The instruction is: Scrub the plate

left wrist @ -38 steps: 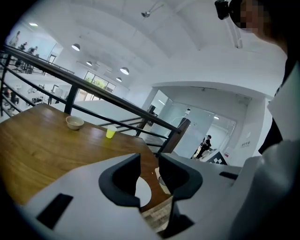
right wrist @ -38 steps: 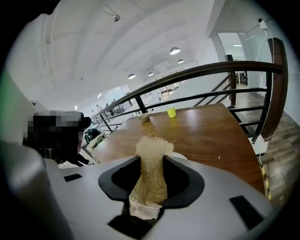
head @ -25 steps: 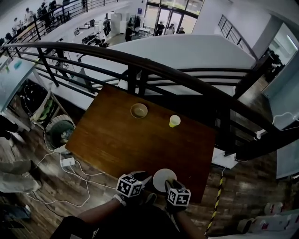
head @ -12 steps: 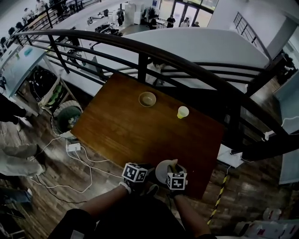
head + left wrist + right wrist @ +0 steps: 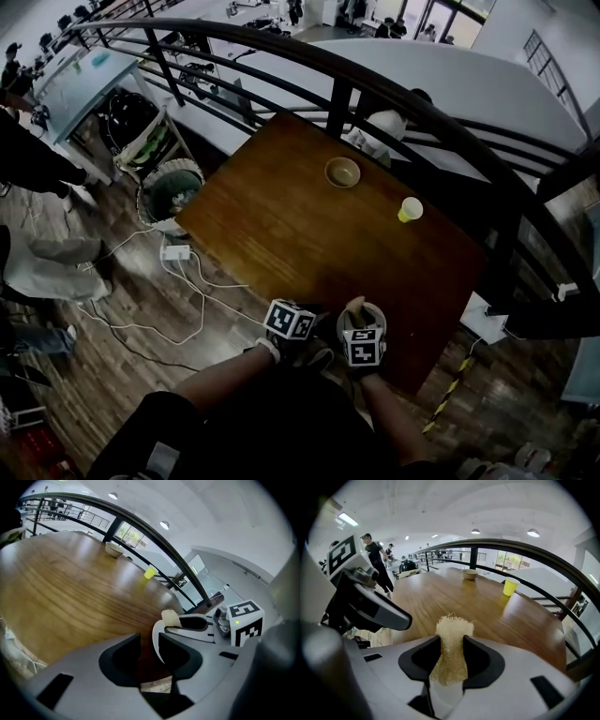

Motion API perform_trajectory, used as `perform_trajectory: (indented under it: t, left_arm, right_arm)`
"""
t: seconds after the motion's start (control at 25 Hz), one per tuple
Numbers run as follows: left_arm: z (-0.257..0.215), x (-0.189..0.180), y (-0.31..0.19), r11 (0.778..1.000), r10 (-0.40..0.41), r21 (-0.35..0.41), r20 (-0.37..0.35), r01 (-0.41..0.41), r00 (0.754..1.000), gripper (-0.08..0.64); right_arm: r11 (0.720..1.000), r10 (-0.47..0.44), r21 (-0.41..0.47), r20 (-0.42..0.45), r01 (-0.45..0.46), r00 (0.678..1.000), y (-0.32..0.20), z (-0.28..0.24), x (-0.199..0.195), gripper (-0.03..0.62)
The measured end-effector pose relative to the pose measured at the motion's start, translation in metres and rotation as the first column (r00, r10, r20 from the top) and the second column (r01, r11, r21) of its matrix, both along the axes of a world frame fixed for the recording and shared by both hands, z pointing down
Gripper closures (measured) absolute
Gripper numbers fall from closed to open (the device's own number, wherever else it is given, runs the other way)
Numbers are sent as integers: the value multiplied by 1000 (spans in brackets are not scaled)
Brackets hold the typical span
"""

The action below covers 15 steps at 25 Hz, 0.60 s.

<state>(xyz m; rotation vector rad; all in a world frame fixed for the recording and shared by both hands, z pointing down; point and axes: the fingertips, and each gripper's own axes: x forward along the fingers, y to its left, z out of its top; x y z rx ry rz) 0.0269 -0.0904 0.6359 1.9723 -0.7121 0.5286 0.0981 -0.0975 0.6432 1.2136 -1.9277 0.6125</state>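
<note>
Gripping the plate [image 5: 155,641] by its rim, the left tongs [image 5: 147,656] have their jaws shut on it, so that their own view shows the plate only edge-on, as a thin white crescent rising between the jaws. The right tongs [image 5: 451,657] are clamped on a pale fibrous scrub pad [image 5: 453,630], whose long axis runs along the jaws with its frayed tip sticking out in front. Both tongs are held close together over the near edge of the brown surface [image 5: 300,234], right in front of the person, with the plate up off the wood between them. The relation that matters is sideways. The plate lies just to the left of the pad and turns one face toward the right tongs, and the pad's tip sits at the plate's upper rim, touching it or just beside it. The scrubbing stroke therefore looks to belong to the right hand, while the left only steadies the plate. Neither gripper view shows the face of the plate. From the head, a marker cube and the right tongs cover most of it, so how firmly the pad bears on it cannot be told. A bowl [image 5: 342,172] and a yellow cup [image 5: 409,209] stand well apart at the far side.
</note>
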Motion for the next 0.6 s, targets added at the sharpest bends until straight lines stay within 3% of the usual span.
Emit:
perform_trajectory:
  t: [0.32, 0.6]
  left_arm:
    - [6, -2, -6, 1000, -24, -2, -1, 24, 1000, 431]
    - [16, 16, -10, 1000, 16, -13, -1, -16, 1000, 431]
  right_arm:
    - [988, -156, -6, -32, 155, 987, 42, 2, -31, 436]
    - [982, -182, -48, -18, 181, 983, 76, 11, -31, 436]
